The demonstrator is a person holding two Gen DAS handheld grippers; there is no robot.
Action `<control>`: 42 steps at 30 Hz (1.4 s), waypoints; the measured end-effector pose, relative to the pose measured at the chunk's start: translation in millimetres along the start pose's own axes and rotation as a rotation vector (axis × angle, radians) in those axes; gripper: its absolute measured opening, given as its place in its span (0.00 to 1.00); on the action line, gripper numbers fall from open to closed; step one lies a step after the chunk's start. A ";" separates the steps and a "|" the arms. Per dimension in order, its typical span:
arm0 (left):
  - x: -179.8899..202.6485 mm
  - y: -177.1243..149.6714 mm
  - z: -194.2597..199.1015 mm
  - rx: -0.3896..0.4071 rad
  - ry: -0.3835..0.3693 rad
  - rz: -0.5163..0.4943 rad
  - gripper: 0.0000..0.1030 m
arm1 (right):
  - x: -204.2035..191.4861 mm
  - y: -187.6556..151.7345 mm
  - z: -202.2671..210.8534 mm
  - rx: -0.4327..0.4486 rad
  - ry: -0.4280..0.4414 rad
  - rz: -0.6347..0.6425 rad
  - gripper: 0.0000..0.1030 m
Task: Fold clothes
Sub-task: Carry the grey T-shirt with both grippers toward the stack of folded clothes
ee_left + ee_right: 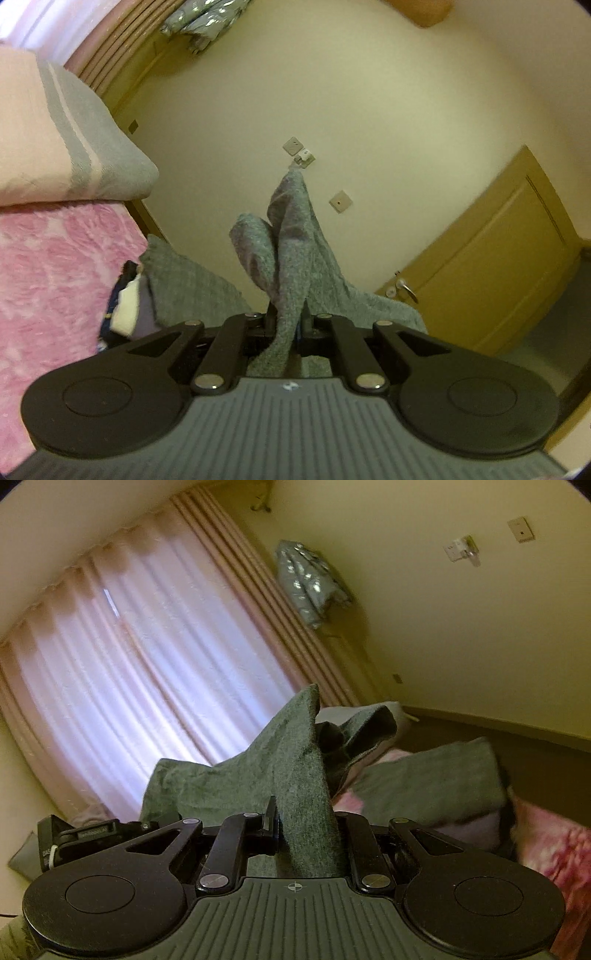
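Note:
A grey knitted garment (291, 236) is lifted off the bed. My left gripper (288, 314) is shut on a bunched edge of it, and the cloth stands up in folds past the jaws and drapes down on both sides. In the right wrist view the same grey garment (295, 760) rises in a peak from my right gripper (303, 823), which is shut on another part of its edge. The rest of the cloth hangs back toward the bed (546, 834). The other gripper's black body (74, 838) shows at the lower left of that view.
A pink fluffy bedspread (48, 266) and a pink-and-grey pillow (55, 140) lie at the left. A dark and white garment (122, 306) lies on the bed edge. A wooden door (491, 266) is at the right, curtains (140, 657) and a hanging shiny jacket (306, 579) beyond.

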State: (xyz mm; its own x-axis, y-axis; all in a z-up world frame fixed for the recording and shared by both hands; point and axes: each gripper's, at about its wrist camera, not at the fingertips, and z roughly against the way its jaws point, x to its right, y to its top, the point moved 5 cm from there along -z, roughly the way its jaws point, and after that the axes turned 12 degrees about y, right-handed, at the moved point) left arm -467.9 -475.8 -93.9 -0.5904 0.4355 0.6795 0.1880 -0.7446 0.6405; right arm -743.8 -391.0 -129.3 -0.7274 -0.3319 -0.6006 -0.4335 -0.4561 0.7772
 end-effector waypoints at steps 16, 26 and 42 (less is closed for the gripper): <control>-24.4 41.2 -192.4 -0.112 0.137 0.029 0.04 | 190.3 79.5 -71.4 -0.121 -0.020 -0.159 0.13; -76.7 52.9 -276.4 -0.179 0.222 0.032 0.07 | 266.9 92.9 -125.0 -0.187 -0.048 -0.245 0.13; -126.4 67.5 -355.2 -0.225 0.284 0.023 0.04 | 353.9 94.5 -156.8 -0.154 -0.126 -0.448 0.38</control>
State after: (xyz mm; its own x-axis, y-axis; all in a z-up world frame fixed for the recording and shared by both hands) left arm -659.3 -760.8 -263.6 -0.7884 0.2833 0.5461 0.0449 -0.8588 0.5104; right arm -958.8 -681.0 -297.9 -0.5503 0.0232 -0.8346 -0.6420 -0.6509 0.4052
